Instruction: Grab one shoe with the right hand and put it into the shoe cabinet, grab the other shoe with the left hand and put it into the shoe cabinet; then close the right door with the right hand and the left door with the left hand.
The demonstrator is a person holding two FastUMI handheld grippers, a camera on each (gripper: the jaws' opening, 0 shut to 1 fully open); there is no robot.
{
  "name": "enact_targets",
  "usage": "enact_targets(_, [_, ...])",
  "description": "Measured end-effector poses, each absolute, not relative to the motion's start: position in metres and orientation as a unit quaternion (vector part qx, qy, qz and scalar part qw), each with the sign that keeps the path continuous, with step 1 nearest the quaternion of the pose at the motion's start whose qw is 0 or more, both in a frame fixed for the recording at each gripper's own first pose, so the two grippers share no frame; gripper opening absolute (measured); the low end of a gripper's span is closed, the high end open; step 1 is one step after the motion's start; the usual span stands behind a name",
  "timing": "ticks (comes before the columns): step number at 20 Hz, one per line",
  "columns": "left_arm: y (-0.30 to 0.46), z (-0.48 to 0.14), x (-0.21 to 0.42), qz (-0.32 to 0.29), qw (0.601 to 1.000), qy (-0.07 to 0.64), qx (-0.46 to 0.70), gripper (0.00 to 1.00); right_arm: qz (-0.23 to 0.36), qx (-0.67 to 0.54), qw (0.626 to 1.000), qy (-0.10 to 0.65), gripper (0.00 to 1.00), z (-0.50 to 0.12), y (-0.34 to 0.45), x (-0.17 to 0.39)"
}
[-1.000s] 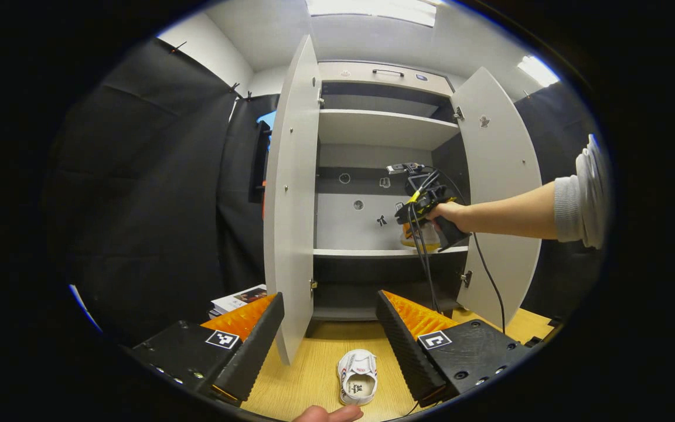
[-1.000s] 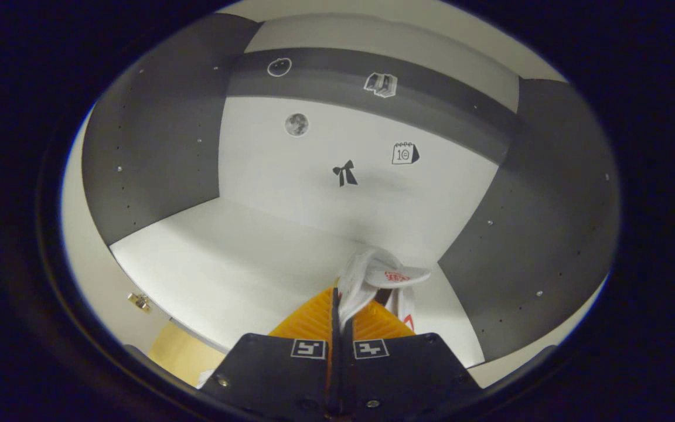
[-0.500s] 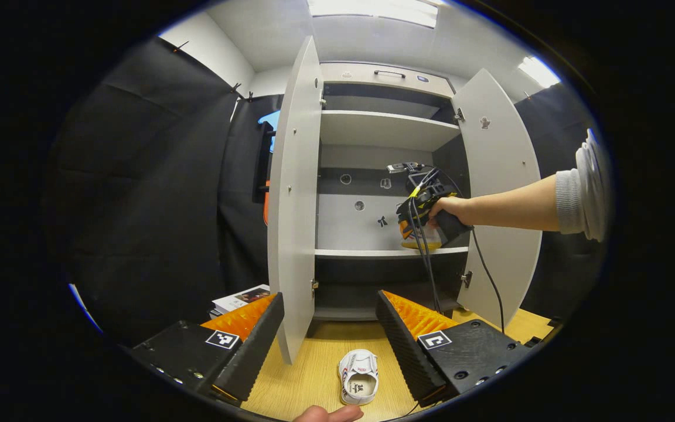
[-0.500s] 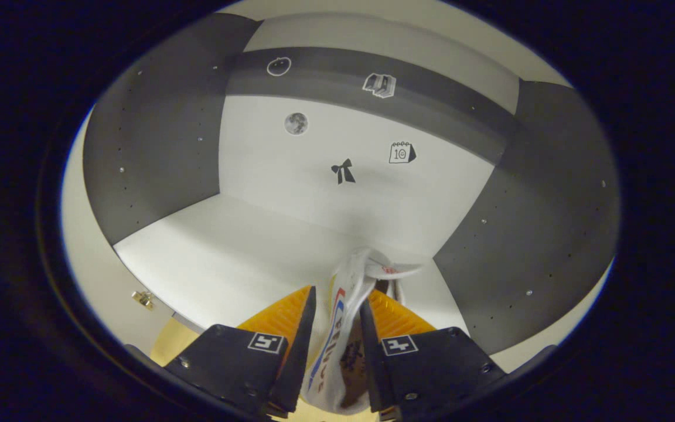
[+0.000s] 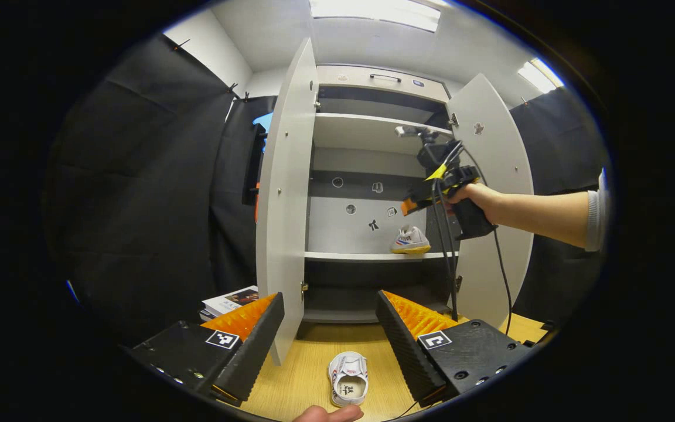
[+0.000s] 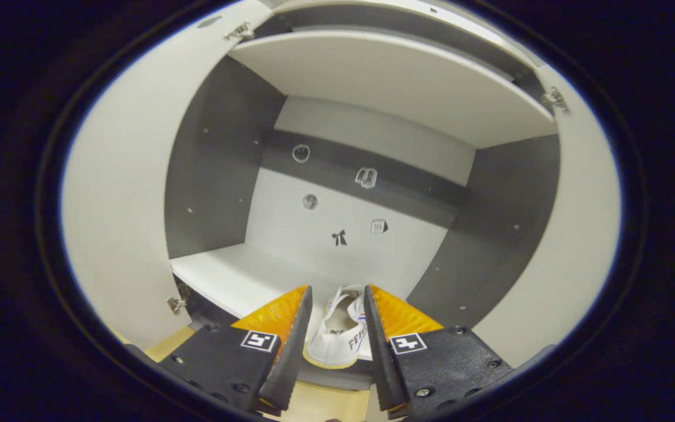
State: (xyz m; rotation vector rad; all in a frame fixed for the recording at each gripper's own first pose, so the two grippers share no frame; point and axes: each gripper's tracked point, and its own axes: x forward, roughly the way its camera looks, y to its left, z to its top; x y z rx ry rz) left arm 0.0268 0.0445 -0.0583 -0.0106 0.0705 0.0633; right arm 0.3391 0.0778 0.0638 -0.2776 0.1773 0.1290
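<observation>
One shoe [image 6: 337,328] sits on the cabinet's middle shelf [image 5: 349,256], right side; the right tool [image 6: 334,328] gapes wide, empty; the other shoe [image 5: 348,379] lies on the surface [image 5: 308,375] between the left tool's [image 5: 330,334] wide-spread fingers; both doors hang open.

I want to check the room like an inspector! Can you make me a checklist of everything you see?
Surface: wooden floor in front of the cabinet.
Job's things: one shoe on the shelf, right side of the cabinet; other shoe on the floor. Left door and right door both open.
Clutter: stack of books on the floor, left of the cabinet.
Grippers: left gripper open, above the floor shoe; right gripper open, empty, in front of the shelf shoe.
Cables: black cables hang from the right gripper.
Surroundings: black cloth walls, ceiling lights.
</observation>
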Motion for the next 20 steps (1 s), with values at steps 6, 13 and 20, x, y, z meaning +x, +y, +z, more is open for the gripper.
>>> enact_targets(6, [0.033, -0.078, 0.023, 0.014, 0.998, 0.053, 0.000, 0.95, 0.057, -0.057, 0.997, 0.000, 0.66, 0.044, 0.052, 0.193])
enact_targets(13, [0.025, -0.103, 0.024, 0.008, 0.997, 0.077, 0.017, 0.95, 0.019, -0.029, 0.999, -0.022, 0.73, 0.006, 0.011, 0.088])
enact_targets(20, [0.008, -0.166, 0.022, -0.023, 0.989, 0.145, 0.010, 0.95, 0.006, -0.028, 1.000, 0.000, 1.00, -0.032, -0.019, 0.045])
